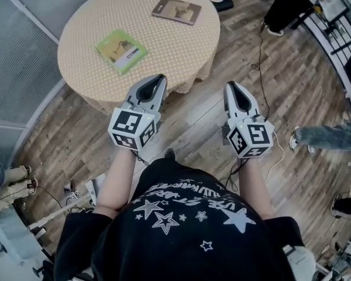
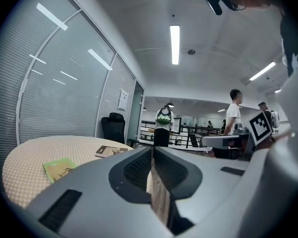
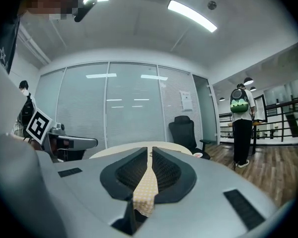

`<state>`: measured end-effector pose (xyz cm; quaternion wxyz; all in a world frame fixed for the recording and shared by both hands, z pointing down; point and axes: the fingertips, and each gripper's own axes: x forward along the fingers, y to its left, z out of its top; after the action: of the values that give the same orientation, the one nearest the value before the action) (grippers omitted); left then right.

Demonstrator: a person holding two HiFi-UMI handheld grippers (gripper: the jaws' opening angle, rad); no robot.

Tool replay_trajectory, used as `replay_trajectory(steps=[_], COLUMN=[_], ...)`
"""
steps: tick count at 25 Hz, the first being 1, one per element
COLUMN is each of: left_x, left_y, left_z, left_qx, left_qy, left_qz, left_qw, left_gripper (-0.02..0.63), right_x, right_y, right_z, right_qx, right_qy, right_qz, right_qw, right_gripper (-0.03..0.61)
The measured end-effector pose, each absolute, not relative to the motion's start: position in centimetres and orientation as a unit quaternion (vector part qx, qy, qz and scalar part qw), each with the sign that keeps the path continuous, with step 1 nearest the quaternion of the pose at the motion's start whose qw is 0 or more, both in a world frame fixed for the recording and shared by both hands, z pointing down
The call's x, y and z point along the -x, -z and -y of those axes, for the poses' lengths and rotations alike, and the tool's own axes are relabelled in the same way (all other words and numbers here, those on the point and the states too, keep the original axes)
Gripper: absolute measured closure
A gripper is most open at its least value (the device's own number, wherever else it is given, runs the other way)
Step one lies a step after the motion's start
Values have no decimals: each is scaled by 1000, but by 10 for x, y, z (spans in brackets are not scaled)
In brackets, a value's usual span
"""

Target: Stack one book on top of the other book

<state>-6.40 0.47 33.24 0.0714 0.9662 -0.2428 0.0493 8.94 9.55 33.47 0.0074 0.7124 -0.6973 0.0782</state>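
Left claw [image 1: 158, 78] and right claw [image 1: 231, 86], each held in one of the person's hands, both level and pointing toward the table [image 1: 82, 69]. In each gripper view the two jaws are pressed together, with only a thin slit between the dark ribbed pads and nothing pinched. Seen from the head view, the left claw's tip lies at the near edge of the table's dotted cloth, while the right claw is over the wooden floor [image 1: 210, 127], just beside that edge. A marker cube [image 1: 133, 130] sits at the back of the left claw, and another at the back of the right. On the round table lie the two books, well apart and not stacked: the green book [image 1: 121, 50] lies flat on the near left part, closest to the left claw; the brown book [image 1: 176, 10] lies flat on the far side. Beyond the table the left gripper view shows a black office chair [image 2: 113, 126] by a glass wall and a standing person with a green backpack [image 2: 164, 125].
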Motion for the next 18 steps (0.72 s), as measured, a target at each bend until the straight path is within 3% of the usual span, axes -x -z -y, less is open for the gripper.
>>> replay_trajectory(steps=[18], left_x=[69], left_y=[-362], left_z=[61], left_qx=[-963], left_qy=[-51], left_qz=[242], left_qw=[108], left_gripper=[589], right_x=[-92], right_y=[-351], right_z=[-29], right_qx=[-721], right_qy=[-93], right_qz=[687], right_qw=[13], right_gripper=[534])
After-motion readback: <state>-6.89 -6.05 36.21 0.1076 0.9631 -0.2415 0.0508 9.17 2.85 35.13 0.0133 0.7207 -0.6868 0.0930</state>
